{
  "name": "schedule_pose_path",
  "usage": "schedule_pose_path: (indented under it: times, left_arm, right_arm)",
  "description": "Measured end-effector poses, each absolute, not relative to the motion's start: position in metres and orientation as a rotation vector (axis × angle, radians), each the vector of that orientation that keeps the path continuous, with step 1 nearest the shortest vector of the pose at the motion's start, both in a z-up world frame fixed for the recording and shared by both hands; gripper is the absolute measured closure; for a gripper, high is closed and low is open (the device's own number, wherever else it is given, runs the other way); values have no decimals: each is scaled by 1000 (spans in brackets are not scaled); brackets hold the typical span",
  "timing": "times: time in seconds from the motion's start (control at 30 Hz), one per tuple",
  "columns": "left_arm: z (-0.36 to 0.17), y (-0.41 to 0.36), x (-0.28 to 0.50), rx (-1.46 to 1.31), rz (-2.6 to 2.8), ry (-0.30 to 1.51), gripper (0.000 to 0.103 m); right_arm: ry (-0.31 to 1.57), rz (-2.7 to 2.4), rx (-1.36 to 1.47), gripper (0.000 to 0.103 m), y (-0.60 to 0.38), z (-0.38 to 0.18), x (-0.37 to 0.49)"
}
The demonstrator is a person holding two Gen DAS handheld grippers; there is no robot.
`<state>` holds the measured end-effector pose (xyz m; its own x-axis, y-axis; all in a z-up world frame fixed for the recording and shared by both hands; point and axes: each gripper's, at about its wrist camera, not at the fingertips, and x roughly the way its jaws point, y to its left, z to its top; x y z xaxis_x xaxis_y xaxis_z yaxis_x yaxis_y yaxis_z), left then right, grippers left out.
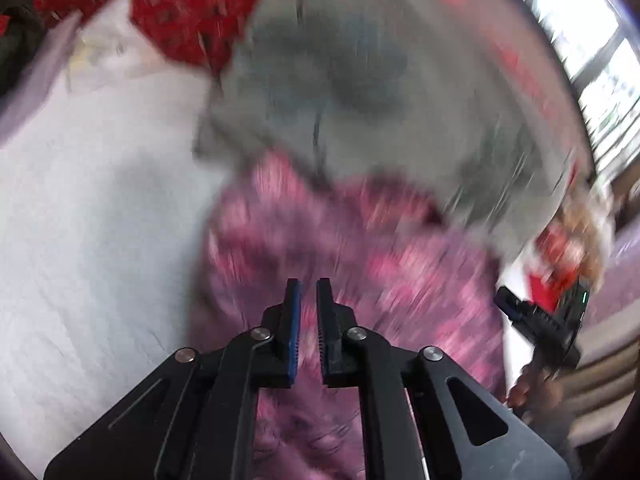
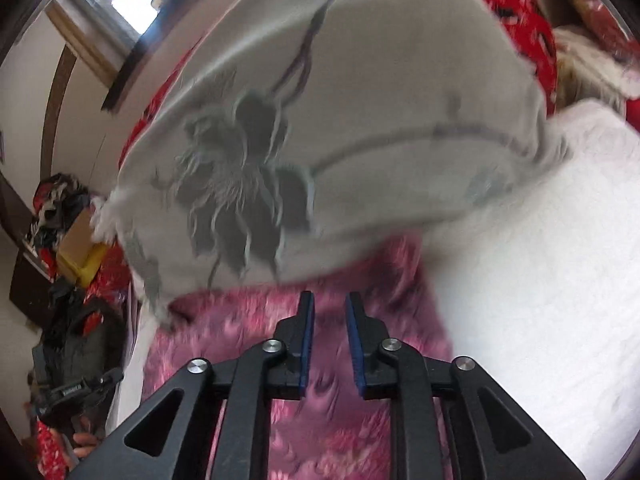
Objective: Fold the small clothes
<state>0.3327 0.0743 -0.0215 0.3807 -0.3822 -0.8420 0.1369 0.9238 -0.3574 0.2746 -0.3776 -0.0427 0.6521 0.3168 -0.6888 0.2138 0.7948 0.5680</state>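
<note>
- Left tool: jaws a slit apart, empty, above the pink patterned garment on the white bed sheet.
- Right tool: jaws open, empty, garment directly beneath.
- Grey flower-print cloth overlapped the garment's far edge; its flower read clearly only from the right wrist.

Pink and magenta mottled garment on a white bed sheet. Pale grey cloth printed with a dark grey flower. Red fabric with small white marks.
</note>
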Motion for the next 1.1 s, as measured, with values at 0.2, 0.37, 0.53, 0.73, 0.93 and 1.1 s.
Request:
schedule_pose_path:
  times: [0.2, 0.37, 0.53, 0.73, 0.93, 1.1]
  left_arm:
    - [-29, 88, 304, -260, -315, 1216, 97]
    - [-9, 143, 243, -441, -335, 1166, 86]
    - [-41, 151, 191, -654, -361, 1233, 73]
    - [-74, 146, 199, -898, -304, 1292, 65]
    - [-44, 151, 208, -809, -208, 1216, 99]
    - [-42, 152, 196, -699, -159, 1252, 99]
  right_arm:
    - [926, 35, 704, 71, -385, -36, 239]
    - [933, -65, 640, 56, -405, -25, 156]
    - [953, -85, 808, 56, -421, -67, 95]
    - [886, -18, 996, 50, -403, -84, 96]
    - [723, 46, 991, 98, -399, -45, 100]
    - [709, 26, 912, 99, -405, -27, 83]
